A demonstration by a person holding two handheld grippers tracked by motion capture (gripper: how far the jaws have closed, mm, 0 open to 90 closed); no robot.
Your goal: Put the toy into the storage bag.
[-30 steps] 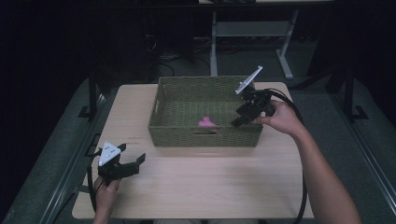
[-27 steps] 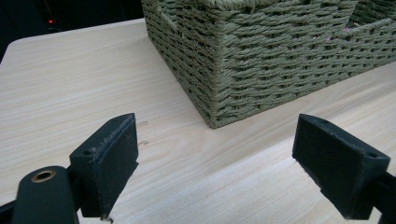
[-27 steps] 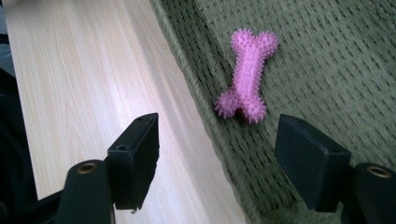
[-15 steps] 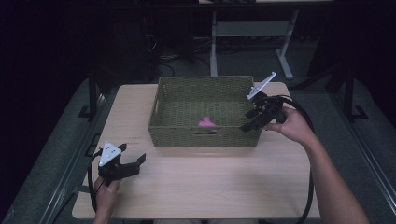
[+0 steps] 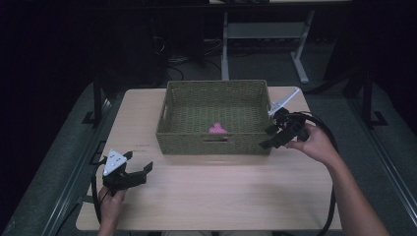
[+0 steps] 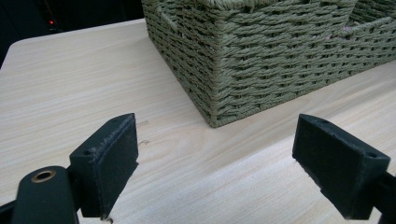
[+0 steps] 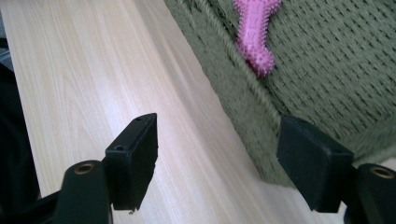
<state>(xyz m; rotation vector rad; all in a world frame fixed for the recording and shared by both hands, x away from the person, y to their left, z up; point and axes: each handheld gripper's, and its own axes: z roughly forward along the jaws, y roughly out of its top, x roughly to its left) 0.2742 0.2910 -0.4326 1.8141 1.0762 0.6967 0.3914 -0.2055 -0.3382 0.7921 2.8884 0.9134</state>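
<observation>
While the right gripper (image 5: 269, 137) hung at the basket's (image 5: 211, 141) corner, jaws just widened w/ nothing between, the pink toy (image 7: 254, 35) lay inside, beyond them. Best approach: clear the rim, straddle the toy. Left gripper (image 5: 140, 173) idle, jaws apart.

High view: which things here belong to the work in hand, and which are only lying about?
Belonging to the work:
- green woven basket
- pink spiky toy inside it
- right gripper, jaws open at the basket's near right corner

Only standing about:
- left gripper, jaws open, apart from the basket
- white desk frame behind the table
</observation>
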